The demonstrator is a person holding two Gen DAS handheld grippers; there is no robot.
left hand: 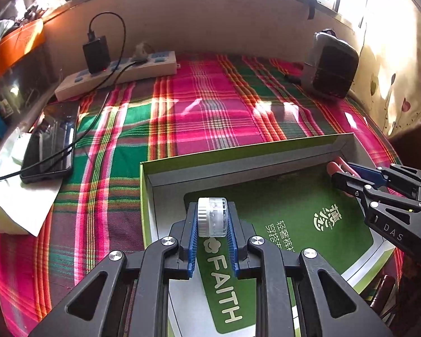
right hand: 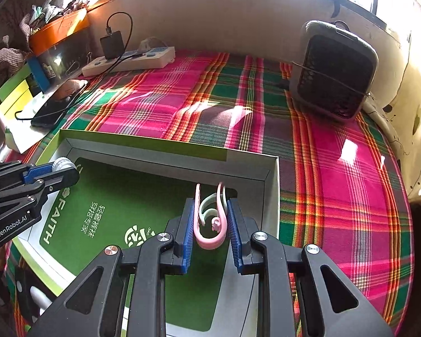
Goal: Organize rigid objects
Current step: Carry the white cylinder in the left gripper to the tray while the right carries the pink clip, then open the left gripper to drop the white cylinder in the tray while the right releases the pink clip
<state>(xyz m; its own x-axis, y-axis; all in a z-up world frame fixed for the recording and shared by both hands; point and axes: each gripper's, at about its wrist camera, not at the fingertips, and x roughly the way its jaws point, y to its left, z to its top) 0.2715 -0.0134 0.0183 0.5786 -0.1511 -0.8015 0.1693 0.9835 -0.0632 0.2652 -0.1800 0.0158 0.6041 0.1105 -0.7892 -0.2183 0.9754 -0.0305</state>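
While in R tool [right hand: 210, 223], pink clip [right hand: 209, 241] lengthwise along fingers.

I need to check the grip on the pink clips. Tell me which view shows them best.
The right wrist view: the pink clips sit centred between the right claw pads, over the green box. The left wrist view shows only pink tips past that claw at the frame's right edge.

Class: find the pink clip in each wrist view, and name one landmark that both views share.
Left wrist view: pink clip at right, in the right gripper, over the box.
Right wrist view: pink clip low centre, between the fingers.
Shared landmark: the green box.
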